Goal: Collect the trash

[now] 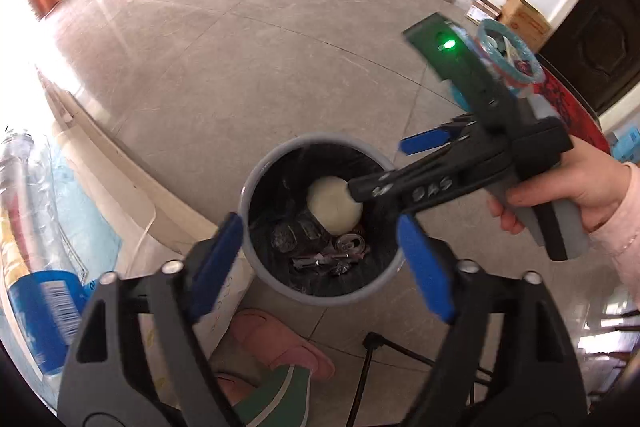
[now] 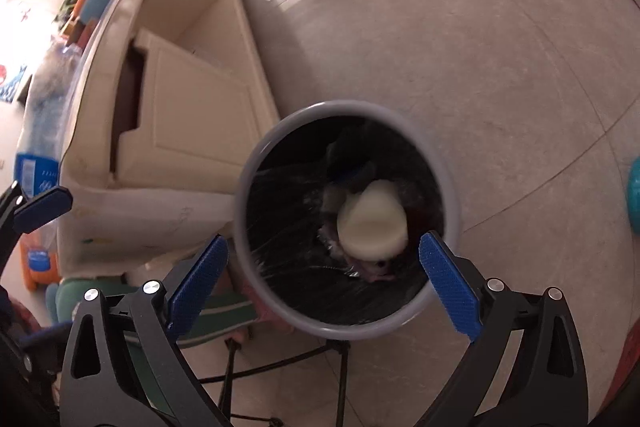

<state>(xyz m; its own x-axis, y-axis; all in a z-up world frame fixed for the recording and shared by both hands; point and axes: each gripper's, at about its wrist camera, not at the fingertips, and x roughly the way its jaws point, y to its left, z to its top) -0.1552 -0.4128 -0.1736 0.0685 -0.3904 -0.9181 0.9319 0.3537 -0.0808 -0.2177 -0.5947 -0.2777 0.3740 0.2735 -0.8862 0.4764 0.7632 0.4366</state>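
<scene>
The left gripper (image 1: 320, 263) points steeply down, and its two blue pads (image 1: 424, 267) stand wide apart with nothing between them. The black arms of this gripper spread out toward the lower corners of the left wrist view.

The right gripper (image 2: 324, 281) also points steeply down, and its jaws are spread wide; the blue pads (image 2: 448, 285) press on nothing. In the left wrist view the right gripper comes in from the right side, tilted down to the left, with a green light on its top part. The right hand (image 1: 576, 195) wraps around the grey handle, fingers curled under it, and a pink sleeve (image 1: 628, 251) covers the wrist.
</scene>
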